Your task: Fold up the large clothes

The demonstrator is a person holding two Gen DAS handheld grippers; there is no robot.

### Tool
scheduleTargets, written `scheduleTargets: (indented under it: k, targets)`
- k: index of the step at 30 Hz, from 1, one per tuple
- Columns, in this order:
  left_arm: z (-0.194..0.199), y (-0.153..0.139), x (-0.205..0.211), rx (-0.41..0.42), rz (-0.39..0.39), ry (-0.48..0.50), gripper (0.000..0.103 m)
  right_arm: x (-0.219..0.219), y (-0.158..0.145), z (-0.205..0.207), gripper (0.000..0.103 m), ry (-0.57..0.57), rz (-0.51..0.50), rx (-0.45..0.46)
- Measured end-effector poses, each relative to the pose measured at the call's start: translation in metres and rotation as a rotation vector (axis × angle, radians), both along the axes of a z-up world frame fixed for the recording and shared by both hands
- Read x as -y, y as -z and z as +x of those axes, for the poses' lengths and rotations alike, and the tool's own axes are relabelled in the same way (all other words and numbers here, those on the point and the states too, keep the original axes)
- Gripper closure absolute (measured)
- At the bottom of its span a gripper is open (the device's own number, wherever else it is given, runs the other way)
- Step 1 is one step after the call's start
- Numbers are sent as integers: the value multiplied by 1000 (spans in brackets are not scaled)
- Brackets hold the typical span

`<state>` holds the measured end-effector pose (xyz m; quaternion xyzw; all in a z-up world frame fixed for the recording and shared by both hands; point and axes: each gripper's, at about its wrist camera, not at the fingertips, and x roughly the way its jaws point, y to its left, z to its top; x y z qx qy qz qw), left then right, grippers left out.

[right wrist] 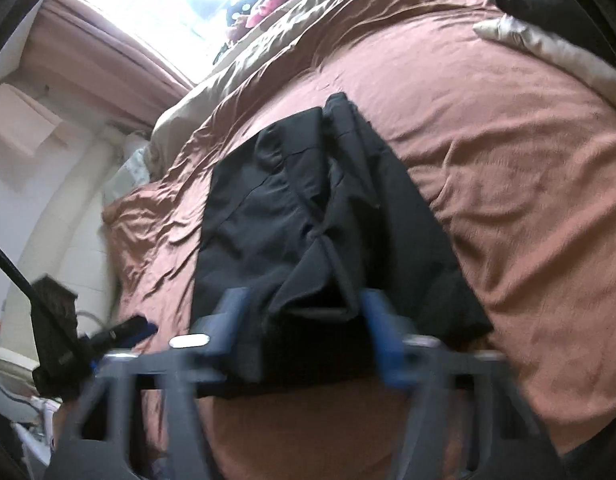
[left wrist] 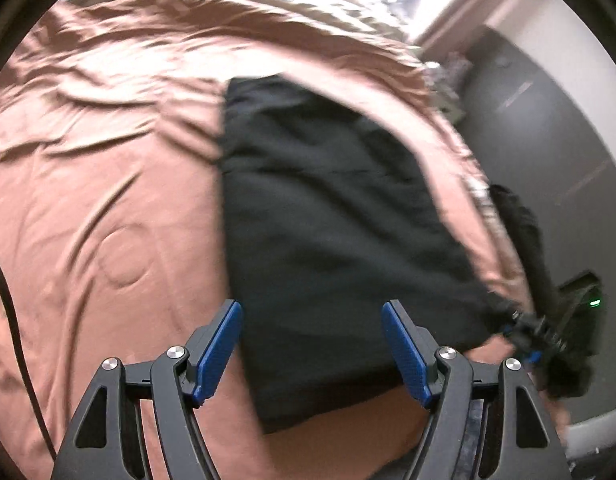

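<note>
Jaws apart above black garment

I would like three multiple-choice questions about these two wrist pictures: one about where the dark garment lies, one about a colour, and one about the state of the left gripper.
1. Where does the black garment lie?
A. on the floor
B. on the brown bedspread
C. on a chair

2. What colour are the pads of the left gripper?
A. blue
B. red
C. yellow

3. How does the left gripper stand?
A. shut on the garment
B. shut on nothing
C. open, holding nothing

Answers:
1. B, the brown cloth shows on both sides of the garment in the two views.
2. A, both finger pads are blue on black arms.
3. C, the jaws stand wide apart above the garment with nothing pinched between them.

The right gripper is blurred, so no question rests on it.
</note>
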<state>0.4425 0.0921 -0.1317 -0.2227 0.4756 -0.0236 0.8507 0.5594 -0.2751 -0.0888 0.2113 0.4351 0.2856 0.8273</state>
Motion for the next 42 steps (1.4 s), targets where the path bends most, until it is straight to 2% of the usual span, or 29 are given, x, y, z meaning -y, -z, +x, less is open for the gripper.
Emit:
scheduleTargets:
  k: [2,4,6,9,14,17,21,22,24,26,27,29,33,36,37,38,39,41,42]
  targets:
    - [-1,18,-2,-42,-24,2,29,2,-2,-3,93,-22,0,37]
    - [2,30,3,-67,-54,16,30,5,-1,-5,95,-24,-8,61]
    - [3,35,9,-72,-61,33,37,12,5,-4,95,-10,16,51]
    - [4,29,21,-41,-40,60,39,28,18,2,95,29,31,32]
    - [5,22,35,-22,-77,126,47,53,49,13,95,71,65,-41]
    - [6,26,35,-30,-48,120,47,53,51,10,95,56,77,-50]
    - [7,36,24,-51,-85,92,47,57,40,7,91,38,112,-53]
    - [3,35,24,-53,-91,93,47,58,40,7,89,35,114,-51]
    - [4,37,22,-57,-99,94,47,59,30,3,75,39,61,-20]
    - [5,37,20,-53,-109,87,47,60,26,-2,34,50,18,16]
    - [5,37,19,-49,-113,83,47,62,24,-4,26,57,1,32]
    - [8,37,24,-49,-114,81,47,64,26,-6,23,43,1,27]
    - [6,40,25,-52,-114,75,47,62,44,6,23,-2,30,-83]
    - [3,45,25,-59,-124,70,47,63,51,10,24,0,52,-105]
    - [1,46,25,-62,-126,70,47,63,49,11,32,0,62,-102]
    - [0,48,24,-62,-128,70,47,63,48,11,53,-13,79,-104]
    - [-1,49,25,-62,-132,69,47,63,47,11,57,-13,75,-106]
    - [-1,50,25,-64,-148,56,49,61,40,9,78,-19,61,-80]
    - [0,50,24,-64,-158,48,60,60,38,7,82,-27,66,-74]
